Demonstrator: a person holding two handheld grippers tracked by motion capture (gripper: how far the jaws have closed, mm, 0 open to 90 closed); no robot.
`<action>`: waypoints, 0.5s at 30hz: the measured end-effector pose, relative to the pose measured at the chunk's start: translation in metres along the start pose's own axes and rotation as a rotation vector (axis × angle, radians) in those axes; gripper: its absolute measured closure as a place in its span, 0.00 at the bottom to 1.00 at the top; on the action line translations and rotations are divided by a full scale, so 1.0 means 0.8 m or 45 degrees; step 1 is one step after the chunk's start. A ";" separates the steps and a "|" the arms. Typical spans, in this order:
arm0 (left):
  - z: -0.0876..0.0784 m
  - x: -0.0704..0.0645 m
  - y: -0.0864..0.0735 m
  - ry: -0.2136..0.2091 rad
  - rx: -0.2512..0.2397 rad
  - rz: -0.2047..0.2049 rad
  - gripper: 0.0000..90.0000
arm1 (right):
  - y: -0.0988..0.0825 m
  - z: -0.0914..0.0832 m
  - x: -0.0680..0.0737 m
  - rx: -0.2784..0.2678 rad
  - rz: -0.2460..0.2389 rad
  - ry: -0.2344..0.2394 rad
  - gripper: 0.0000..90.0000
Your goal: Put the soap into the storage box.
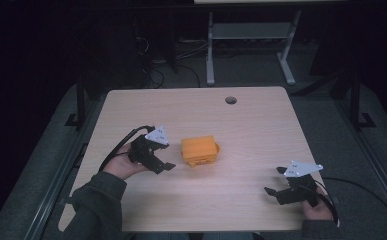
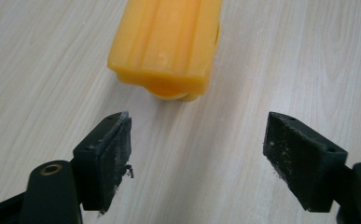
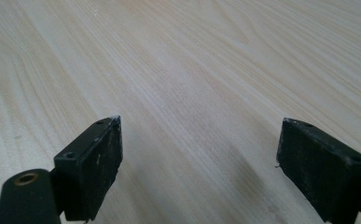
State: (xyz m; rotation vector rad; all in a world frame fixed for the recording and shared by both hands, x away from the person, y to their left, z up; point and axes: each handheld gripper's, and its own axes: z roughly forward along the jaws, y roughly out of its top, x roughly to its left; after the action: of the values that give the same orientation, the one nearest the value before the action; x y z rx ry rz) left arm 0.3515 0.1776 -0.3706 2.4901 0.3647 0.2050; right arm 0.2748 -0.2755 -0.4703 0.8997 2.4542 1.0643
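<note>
My left tool [image 1: 167, 165] hung just left of the orange block [image 1: 199, 150], jaws spread wide and gripping nothing. In the left gripper view that tool [image 2: 197, 154] looked straight along the table [image 2: 52, 70] at the block [image 2: 166, 42]: the block's near end sat just beyond the two black pads [image 2: 115, 154], a little left of the middle of the gap, not touching either one. Bare wood showed between the pads and the block. A rounder orange part peeked out under the block's near end.

The block itself lay flat near the middle of the table [image 1: 261, 125], with a small orange rim showing on the side away from my left tool.

My right tool [image 1: 272, 187] sat well apart from the block, off to its right and nearer to me, close to the table's near edge. Its jaws were spread wide too; in the right gripper view that tool [image 3: 199, 158] had plain pale wood [image 3: 192, 70] between the pads. A round hole [image 1: 230, 100] marked the table's far side, beyond the block.
</note>
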 end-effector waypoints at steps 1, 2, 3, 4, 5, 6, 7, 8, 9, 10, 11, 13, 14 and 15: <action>0.000 0.000 0.000 0.000 0.000 0.000 0.26 | 0.000 0.000 0.000 0.000 0.000 0.000 0.15; 0.000 0.000 -0.002 -0.002 0.009 0.000 0.26 | 0.000 0.000 0.000 -0.002 0.001 -0.001 0.15; -0.001 0.000 -0.004 0.003 0.001 -0.002 0.25 | 0.000 0.001 0.001 0.001 0.000 0.000 0.15; -0.002 0.000 -0.005 0.001 -0.005 -0.008 0.25 | 0.001 0.002 0.001 0.003 -0.001 0.000 0.15; -0.002 0.000 -0.005 0.001 -0.005 -0.008 0.25 | 0.001 0.002 0.001 0.003 -0.001 0.000 0.15; -0.002 0.000 -0.006 0.001 -0.008 -0.009 0.25 | 0.001 0.002 0.001 0.002 -0.005 -0.001 0.15; -0.002 0.000 -0.007 0.000 -0.006 -0.014 0.25 | 0.002 0.003 0.002 0.004 -0.005 -0.006 0.15; -0.002 -0.002 -0.010 0.002 -0.016 -0.020 0.25 | 0.002 0.002 0.002 0.004 -0.005 -0.011 0.15; -0.002 -0.002 -0.010 0.002 -0.016 -0.020 0.25 | 0.002 0.002 0.002 0.000 0.000 -0.013 0.15; -0.002 -0.002 -0.012 0.002 -0.023 -0.025 0.25 | 0.002 0.002 0.002 0.000 0.000 -0.013 0.15; -0.003 -0.003 -0.015 0.003 -0.020 -0.020 0.25 | 0.001 0.001 0.001 -0.002 -0.002 -0.015 0.15; -0.003 -0.004 -0.019 0.002 -0.021 -0.039 0.25 | 0.000 0.001 0.000 -0.001 0.007 -0.019 0.15; -0.003 -0.004 -0.019 0.002 -0.021 -0.039 0.25 | 0.000 0.001 0.001 -0.002 0.013 -0.017 0.15; -0.003 -0.004 -0.023 0.006 -0.024 -0.036 0.25 | -0.001 0.001 0.001 -0.001 0.014 -0.019 0.15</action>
State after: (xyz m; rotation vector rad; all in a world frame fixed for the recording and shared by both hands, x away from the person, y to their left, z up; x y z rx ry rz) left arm 0.3439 0.1923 -0.3798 2.4644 0.3979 0.2020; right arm 0.2748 -0.2750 -0.4711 0.9186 2.4393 1.0586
